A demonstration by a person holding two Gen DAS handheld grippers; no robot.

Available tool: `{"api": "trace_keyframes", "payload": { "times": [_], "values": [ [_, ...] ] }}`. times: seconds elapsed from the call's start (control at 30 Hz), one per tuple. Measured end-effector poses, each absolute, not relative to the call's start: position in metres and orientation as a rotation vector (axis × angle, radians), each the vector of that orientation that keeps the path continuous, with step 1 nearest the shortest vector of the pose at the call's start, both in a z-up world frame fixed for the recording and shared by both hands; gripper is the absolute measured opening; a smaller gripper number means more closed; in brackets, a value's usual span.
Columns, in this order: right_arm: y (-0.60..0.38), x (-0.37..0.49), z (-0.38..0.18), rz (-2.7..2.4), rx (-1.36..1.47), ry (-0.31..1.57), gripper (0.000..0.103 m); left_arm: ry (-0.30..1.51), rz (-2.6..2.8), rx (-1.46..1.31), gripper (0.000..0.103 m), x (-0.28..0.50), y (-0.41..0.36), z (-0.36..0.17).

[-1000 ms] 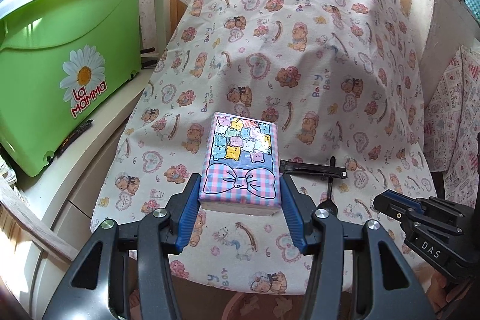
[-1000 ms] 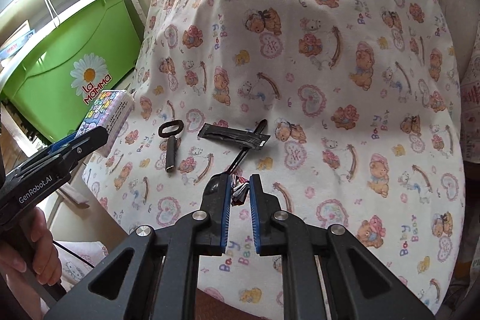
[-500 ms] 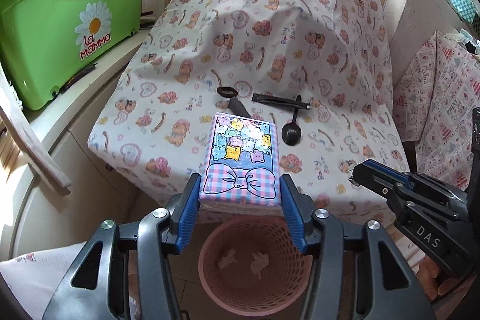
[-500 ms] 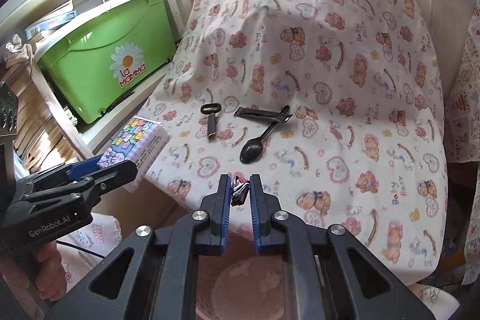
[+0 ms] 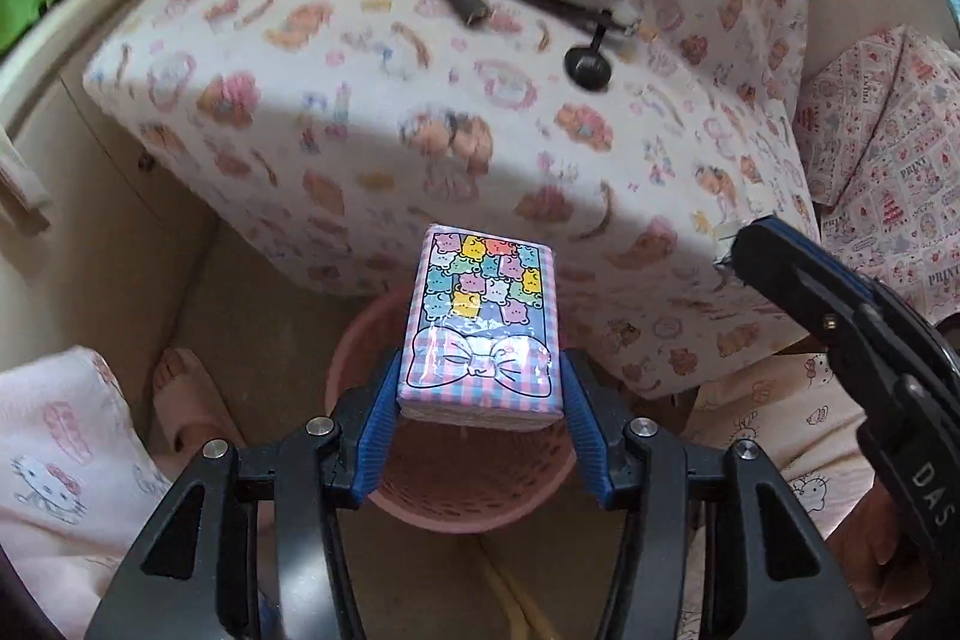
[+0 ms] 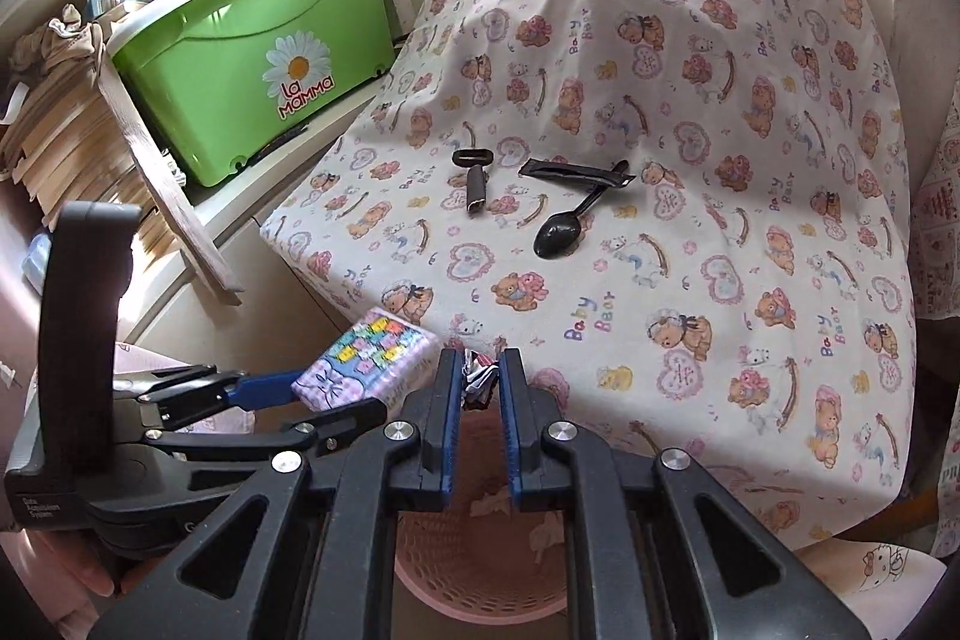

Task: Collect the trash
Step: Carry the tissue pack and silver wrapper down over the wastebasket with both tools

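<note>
**Holding two pieces of trash over a pink basket**

Seen from the left wrist, the left tool points steeply down, its blue pads clamped on the two long sides of a tissue pack printed with pastel bears and a bow. The pack hangs over a pink basket on the floor, just off the edge of the counter, which is draped in a teddy-bear cloth. This view alone shows a bare foot beside the basket and pale printed fabric at both lower corners. The counter top here is smeared by motion blur.

From the right wrist, the right tool is almost closed, pinching a small crumpled wrapper with red and white on it; what it is cannot be read. The same pack and left tool appear at lower left. The basket lies mostly hidden behind the tool's arms, with what may be scraps of paper inside.

Only this sharper view makes the counter items clear: a black spoon, a flat black sachet touching its handle, and a dark key-like object to their left. A green bin marked "La Mamma" stands on a shelf further left; the left-wrist view cuts it to a corner.
</note>
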State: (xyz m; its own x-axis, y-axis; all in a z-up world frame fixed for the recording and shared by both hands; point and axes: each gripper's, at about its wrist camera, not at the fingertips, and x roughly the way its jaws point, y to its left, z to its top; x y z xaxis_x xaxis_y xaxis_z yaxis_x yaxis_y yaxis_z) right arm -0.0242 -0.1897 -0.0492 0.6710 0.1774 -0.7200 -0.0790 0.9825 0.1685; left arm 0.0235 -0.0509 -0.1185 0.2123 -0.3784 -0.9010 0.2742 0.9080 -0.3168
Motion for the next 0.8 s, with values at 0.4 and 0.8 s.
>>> {"api": "trace_keyframes", "payload": {
  "times": [0.4, 0.8],
  "values": [
    [-0.179, -0.010, -0.124, 0.095, 0.100, 1.033, 0.014, 1.369, -0.387, -0.003, 0.050, 0.044, -0.070, -0.186],
    [-0.177, 0.003, -0.188, 0.042, 0.052, 1.172, 0.014, 1.475, -0.360, 0.036, 0.050, 0.061, -0.071, -0.236]
  ]
}}
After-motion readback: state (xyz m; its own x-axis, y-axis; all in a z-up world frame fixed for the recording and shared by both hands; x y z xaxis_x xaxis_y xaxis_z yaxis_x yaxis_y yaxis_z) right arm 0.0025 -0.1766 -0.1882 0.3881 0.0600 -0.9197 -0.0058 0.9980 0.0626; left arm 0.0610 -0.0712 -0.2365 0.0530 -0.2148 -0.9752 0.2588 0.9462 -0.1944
